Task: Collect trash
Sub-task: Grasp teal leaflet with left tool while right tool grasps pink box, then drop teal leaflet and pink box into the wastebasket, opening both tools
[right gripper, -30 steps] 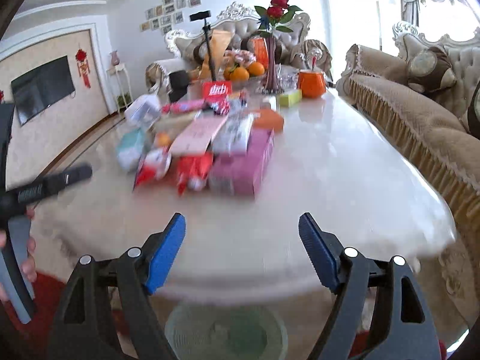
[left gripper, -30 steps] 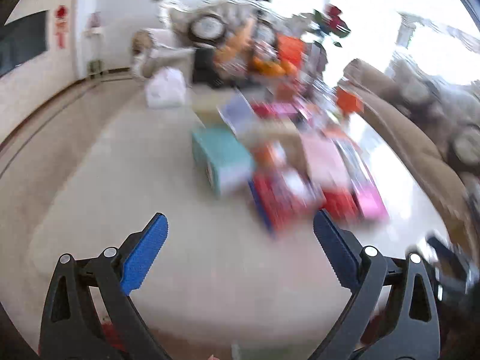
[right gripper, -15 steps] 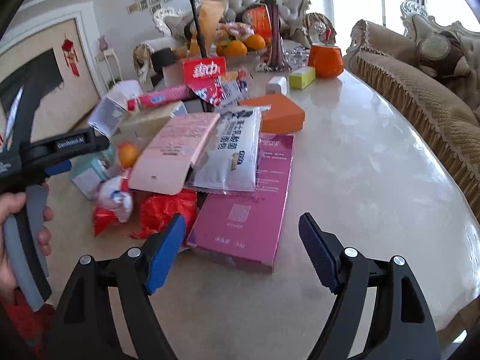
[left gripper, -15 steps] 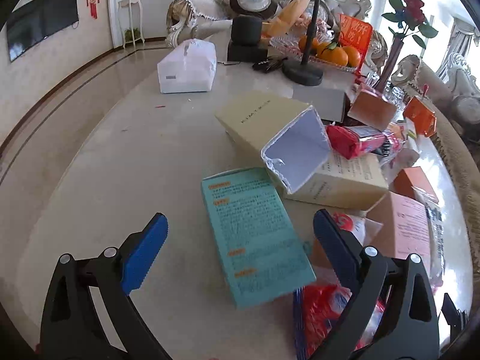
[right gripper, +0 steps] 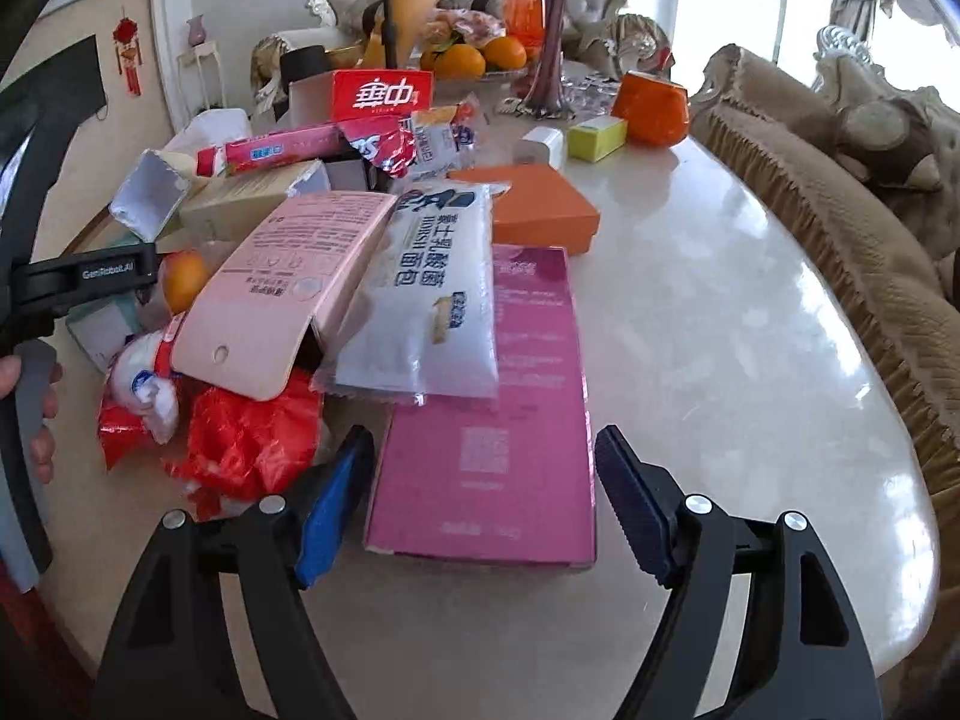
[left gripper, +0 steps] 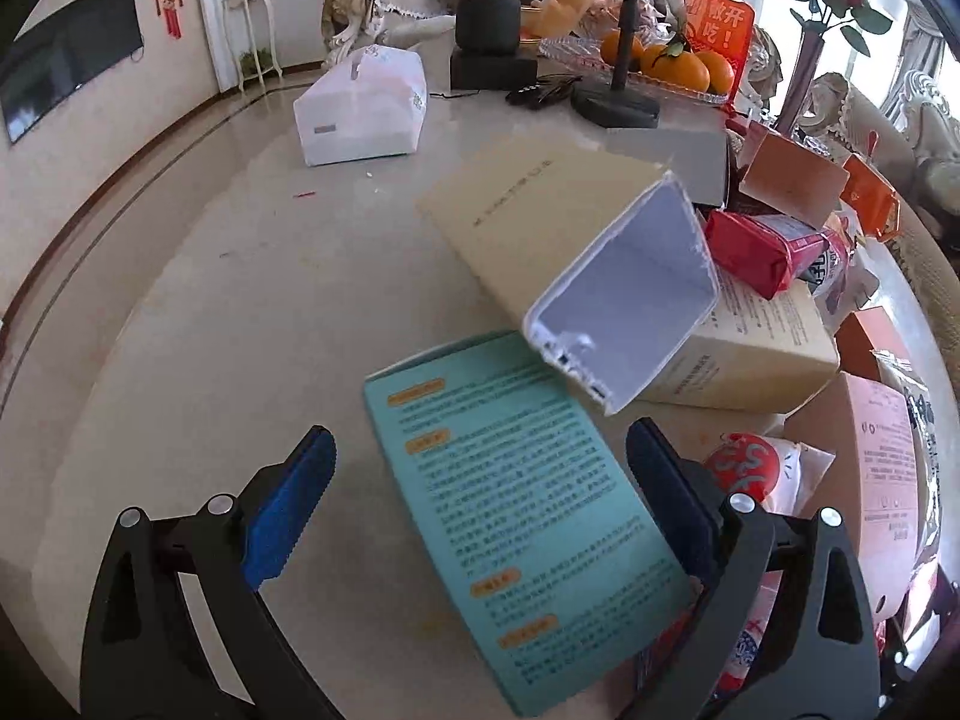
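The left hand-held gripper (left gripper: 477,468) hovered over the marble counter (left gripper: 198,324) with its blue pads spread wide and touching nothing. Between them, just ahead, lay a teal box (left gripper: 528,510) flat on its back, its far corner tucked under the open end of a beige carton (left gripper: 576,252) that leaned across the pile. Beyond the right pad sat a red-and-white snack bag (left gripper: 762,468), and farther right a pale pink box (left gripper: 870,468). Well ahead to the left stood a white tissue pack (left gripper: 360,108).

The right hand-held gripper (right gripper: 483,480) was closing, its pads on either side of the near end of a magenta box (right gripper: 498,438) but not yet pressing it. Left of its left pad lay a crumpled red wrapper (right gripper: 252,438). Ahead, a white bread bag (right gripper: 432,294) lay across the magenta box, leaning on a pink carton (right gripper: 282,294). Farther ahead to the right was an orange box (right gripper: 540,210).
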`<control>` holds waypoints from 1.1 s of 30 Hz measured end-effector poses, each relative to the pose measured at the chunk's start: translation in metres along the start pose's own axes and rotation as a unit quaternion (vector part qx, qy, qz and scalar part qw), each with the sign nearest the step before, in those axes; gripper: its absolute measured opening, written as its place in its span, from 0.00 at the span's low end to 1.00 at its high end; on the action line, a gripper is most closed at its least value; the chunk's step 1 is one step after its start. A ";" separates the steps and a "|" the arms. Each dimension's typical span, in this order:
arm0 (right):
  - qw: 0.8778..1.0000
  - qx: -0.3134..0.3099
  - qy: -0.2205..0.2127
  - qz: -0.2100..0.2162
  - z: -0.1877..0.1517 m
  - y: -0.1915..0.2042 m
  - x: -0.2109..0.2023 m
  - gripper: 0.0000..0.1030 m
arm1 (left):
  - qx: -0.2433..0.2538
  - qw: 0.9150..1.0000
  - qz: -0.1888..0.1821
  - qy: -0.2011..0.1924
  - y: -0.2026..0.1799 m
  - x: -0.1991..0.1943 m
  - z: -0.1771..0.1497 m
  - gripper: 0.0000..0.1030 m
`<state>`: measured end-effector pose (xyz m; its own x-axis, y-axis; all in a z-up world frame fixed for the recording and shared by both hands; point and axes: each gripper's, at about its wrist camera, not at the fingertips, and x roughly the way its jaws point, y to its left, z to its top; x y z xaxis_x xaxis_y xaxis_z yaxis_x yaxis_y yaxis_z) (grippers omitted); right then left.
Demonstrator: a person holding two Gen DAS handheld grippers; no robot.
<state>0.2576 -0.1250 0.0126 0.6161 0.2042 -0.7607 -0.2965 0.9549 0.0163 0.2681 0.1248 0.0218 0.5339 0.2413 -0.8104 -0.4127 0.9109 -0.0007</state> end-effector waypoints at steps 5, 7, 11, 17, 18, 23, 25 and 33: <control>1.000 0.003 -0.002 0.002 -0.007 -0.012 -0.010 0.53 | 0.033 0.999 -0.015 0.000 0.004 -0.003 -0.014 0.76; 1.000 0.006 -0.007 0.004 -0.015 -0.016 -0.015 0.53 | 0.036 0.999 -0.020 -0.008 0.013 -0.010 -0.018 0.56; 0.999 0.026 -0.011 0.033 -0.029 -0.027 -0.030 0.53 | 0.049 0.998 -0.028 -0.008 0.030 -0.018 -0.025 0.47; 0.986 0.118 -0.009 0.121 -0.045 -0.059 -0.046 0.53 | 0.033 0.997 -0.070 -0.004 0.059 -0.034 -0.042 0.47; 0.982 0.135 -0.007 0.133 -0.047 -0.065 -0.048 0.53 | 0.024 0.996 -0.083 -0.004 0.065 -0.037 -0.046 0.47; 0.987 0.126 -0.012 0.095 -0.056 -0.071 -0.060 0.53 | 0.009 0.993 -0.111 -0.024 0.087 -0.065 -0.068 0.47; 0.985 0.133 -0.012 0.107 -0.059 -0.075 -0.062 0.53 | 0.028 0.991 -0.124 -0.037 0.086 -0.082 -0.081 0.47; 0.952 -0.209 -0.087 -0.207 -0.065 0.011 -0.074 0.53 | 0.052 0.988 -0.140 -0.038 0.078 -0.107 -0.115 0.47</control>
<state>0.1614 -0.1438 0.0269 0.8437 -0.1046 -0.5265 -0.2436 0.7994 -0.5492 0.0940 0.1320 0.0407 0.6718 -0.0048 -0.7408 -0.1642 0.9741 -0.1553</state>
